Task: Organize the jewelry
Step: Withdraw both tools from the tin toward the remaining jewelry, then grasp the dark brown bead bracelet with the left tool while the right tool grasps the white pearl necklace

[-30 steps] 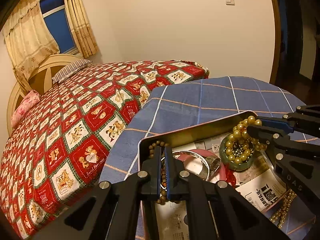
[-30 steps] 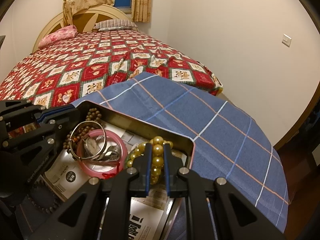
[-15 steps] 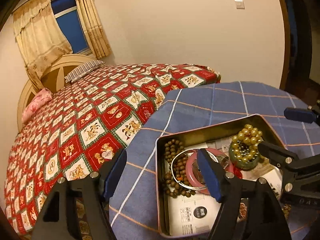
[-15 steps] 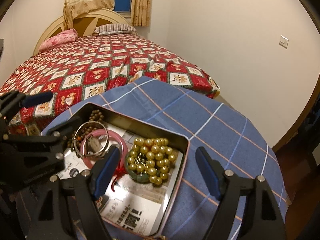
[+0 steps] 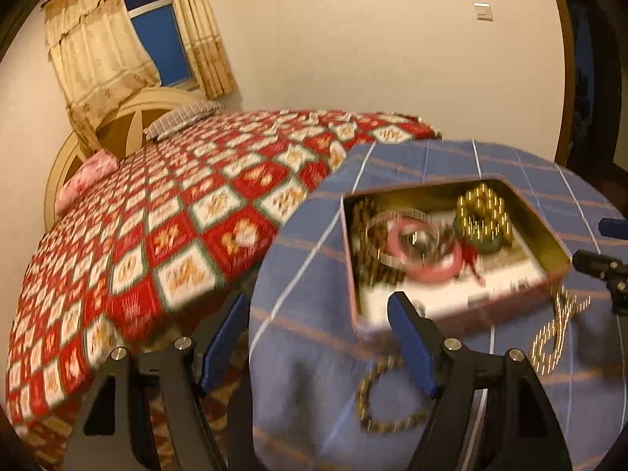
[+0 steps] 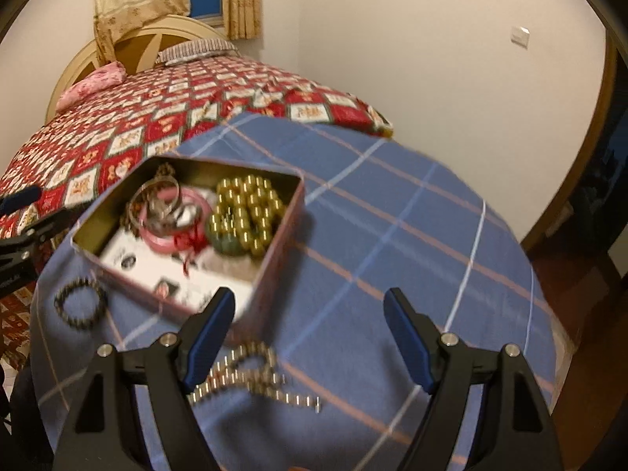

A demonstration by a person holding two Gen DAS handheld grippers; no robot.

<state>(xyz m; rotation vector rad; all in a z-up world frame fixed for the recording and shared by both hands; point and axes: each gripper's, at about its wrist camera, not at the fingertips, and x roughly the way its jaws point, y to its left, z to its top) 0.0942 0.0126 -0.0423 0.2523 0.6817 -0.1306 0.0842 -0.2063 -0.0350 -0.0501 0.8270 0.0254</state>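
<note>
Left gripper (image 5: 318,320): you hold it tilted down near the tin's near left corner, jaws wide apart, nothing between them.
Right gripper (image 6: 310,314): tilted down near the tin's near right corner, jaws spread, empty.
Tin (image 6: 282,216): on the blue plaid cloth (image 6: 412,243), holding gold beads (image 6: 247,212) and a pink bangle (image 6: 165,239).
Outside it: dark bead bracelet (image 6: 80,308), pale chain (image 6: 251,373).

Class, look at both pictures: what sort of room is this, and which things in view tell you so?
Most likely a home bedroom. A bed with a red patchwork quilt, pillows against a rounded headboard and a curtained window fill the background, while a tin of jewelry sits on a table under a blue checked cloth.
</note>
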